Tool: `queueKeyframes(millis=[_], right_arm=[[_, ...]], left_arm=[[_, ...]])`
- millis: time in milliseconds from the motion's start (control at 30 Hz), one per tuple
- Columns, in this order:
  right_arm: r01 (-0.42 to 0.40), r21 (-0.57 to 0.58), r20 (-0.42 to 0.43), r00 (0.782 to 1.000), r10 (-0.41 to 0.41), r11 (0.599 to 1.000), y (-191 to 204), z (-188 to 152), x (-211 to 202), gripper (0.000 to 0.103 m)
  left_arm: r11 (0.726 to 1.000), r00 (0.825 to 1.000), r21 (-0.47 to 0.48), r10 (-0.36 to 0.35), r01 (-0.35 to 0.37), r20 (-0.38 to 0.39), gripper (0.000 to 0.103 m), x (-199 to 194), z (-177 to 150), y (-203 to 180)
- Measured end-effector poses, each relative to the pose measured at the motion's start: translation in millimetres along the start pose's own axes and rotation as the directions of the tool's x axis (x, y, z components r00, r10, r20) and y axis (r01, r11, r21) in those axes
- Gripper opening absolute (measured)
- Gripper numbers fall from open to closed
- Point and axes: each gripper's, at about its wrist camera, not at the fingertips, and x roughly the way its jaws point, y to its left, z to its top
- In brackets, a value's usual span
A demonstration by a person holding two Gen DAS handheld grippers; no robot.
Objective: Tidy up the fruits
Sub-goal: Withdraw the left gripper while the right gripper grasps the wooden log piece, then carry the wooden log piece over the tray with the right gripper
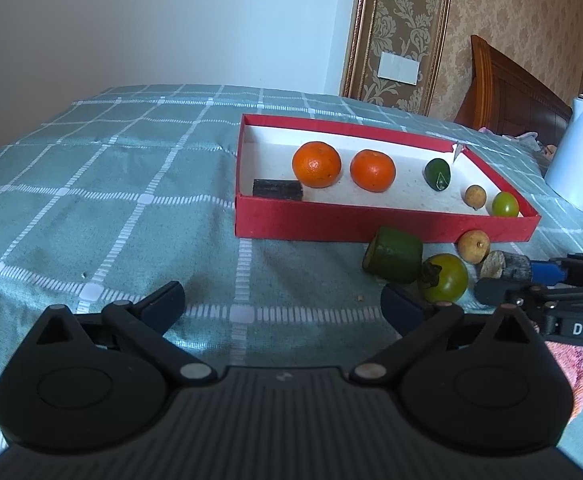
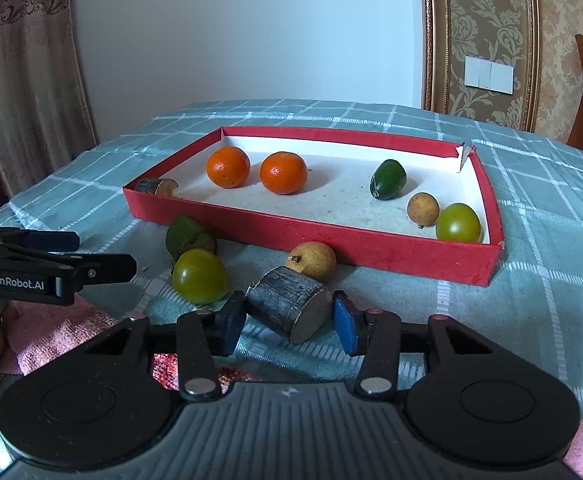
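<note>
Right wrist view puts the dark cut stalk piece [image 2: 289, 304] on the cloth just in front of the red box [image 2: 311, 236], lying between your right gripper [image 2: 289, 326] pads; the left pad touches its bark, and whether the right one presses I cannot tell. Judge it stiff, light and prone to roll: take it across the bark sides. Your left gripper [image 1: 283, 304] stands wide open, empty. Inside the box: two oranges [image 2: 227, 167], a dark green fruit [image 2: 387, 179], a brown one [image 2: 422, 208], a green tomato [image 2: 458, 223], another stalk piece [image 2: 156, 186]
</note>
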Motion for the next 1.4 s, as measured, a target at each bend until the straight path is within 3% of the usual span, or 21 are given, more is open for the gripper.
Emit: queueKeyframes(millis=[467,667,967,1267,1400], right_arm=[[0.09,0.002,0.124,0.988,-0.09,0.996,-26,25,-29,0.046],[0.152,0.001,0.103,0.983,-0.151,0.988,-47,48,3,0.046],[0.158,-0.052,0.011,0.987,-0.157,0.986,-50,63,55,0.046],[0.165,-0.151,0.025,0.986,-0.163,0.975,-32,63,65,0.046],[0.153,-0.112,-0.017,0.988,-0.156,0.982,-39,64,76,0.046]], left_arm=[[1.0,1.0,0.003,0.001,-0.001,-0.006,0.103,1,1,0],[1.0,1.0,0.0,-0.001,0.001,-0.004,0.103,1,1,0],[1.0,1.0,-0.01,-0.007,0.007,0.0,0.103,0,0,2],[1.0,1.0,-0.008,-0.006,0.006,-0.001,0.103,0,0,2],[1.0,1.0,-0.009,-0.005,0.005,-0.001,0.103,0,0,1]])
